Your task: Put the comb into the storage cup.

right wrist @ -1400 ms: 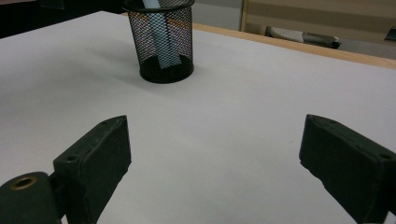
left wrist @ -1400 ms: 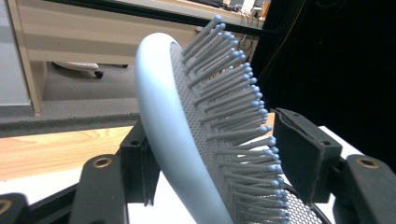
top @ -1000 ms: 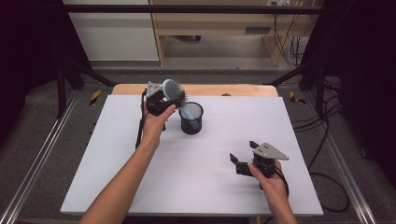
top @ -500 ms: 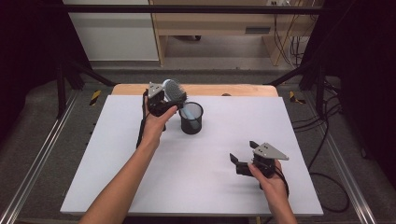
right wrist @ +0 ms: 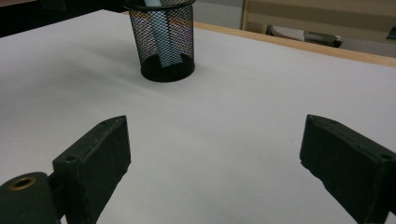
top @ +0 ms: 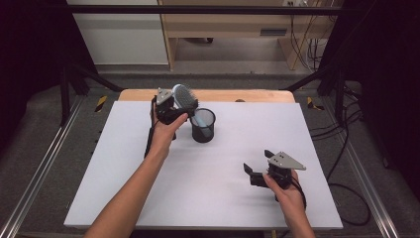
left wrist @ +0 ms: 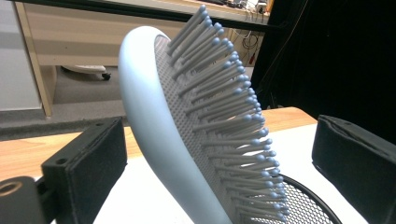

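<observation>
Left gripper (top: 174,110) was at the far-left part of the white table (top: 148,198), just beside the black mesh cup (top: 203,126). Its jaws had just been opening and stood wide. The pale blue hairbrush (top: 184,97) stood between them, but the pads weren't pressing on it. In the left gripper view I saw the hairbrush (left wrist: 187,135) head tilted, back toward the left pad, bristles toward the right pad, clear gap on the bristle side; whether the back touched the left pad I couldn't tell. The handle went down into the mesh cup (left wrist: 303,205), whose rim showed just below the head. So the brush sat handle-down in the cup, head sticking up and leaning toward my left hand (top: 166,131).

Right gripper (top: 257,171) sat at the near-right part of the table, well apart from the cup, jaws spread wide, nothing between them. In the right gripper view I saw the mesh cup (right wrist: 163,42) ahead, brush handle visible through the mesh.
</observation>
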Demonstrator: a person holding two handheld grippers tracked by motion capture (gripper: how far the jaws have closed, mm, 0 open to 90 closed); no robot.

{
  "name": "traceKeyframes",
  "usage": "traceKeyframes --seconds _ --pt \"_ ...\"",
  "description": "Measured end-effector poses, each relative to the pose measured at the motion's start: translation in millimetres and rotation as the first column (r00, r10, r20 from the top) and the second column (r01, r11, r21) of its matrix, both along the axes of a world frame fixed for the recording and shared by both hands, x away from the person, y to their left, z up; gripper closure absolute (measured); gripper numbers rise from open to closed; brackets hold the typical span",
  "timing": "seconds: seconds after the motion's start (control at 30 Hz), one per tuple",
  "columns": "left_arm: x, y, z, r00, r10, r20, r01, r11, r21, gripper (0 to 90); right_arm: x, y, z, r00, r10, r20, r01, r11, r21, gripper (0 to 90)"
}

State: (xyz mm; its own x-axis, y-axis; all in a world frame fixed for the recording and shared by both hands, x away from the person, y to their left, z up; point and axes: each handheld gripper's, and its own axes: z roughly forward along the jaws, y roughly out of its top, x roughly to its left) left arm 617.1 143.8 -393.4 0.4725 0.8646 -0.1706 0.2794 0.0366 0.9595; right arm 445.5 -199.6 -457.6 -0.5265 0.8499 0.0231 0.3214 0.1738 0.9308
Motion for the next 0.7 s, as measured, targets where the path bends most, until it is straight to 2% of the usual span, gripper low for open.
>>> traceKeyframes --seconds 0.23,0.57,0.7 --pt "-0.9 -0.7 0.7 0.9998 -0.008 0.018 0.008 1.0000 0.003 2.0 -0.2 -0.2 -0.1 1.0000 0.000 0.002 0.000 1.000 -0.002 9.0" --pt "-6.0 -2.0 4.1 0.9979 -0.003 0.064 0.000 0.9990 0.046 2.0 -0.4 -1.3 -0.2 1.0000 -0.003 0.004 0.003 1.000 -0.001 8.8" --pt "-8.0 -1.7 5.8 0.9975 -0.008 0.071 0.005 0.9989 0.046 2.0 1.0 -1.5 -0.8 1.0000 -0.006 0.000 0.006 1.000 0.003 8.8"
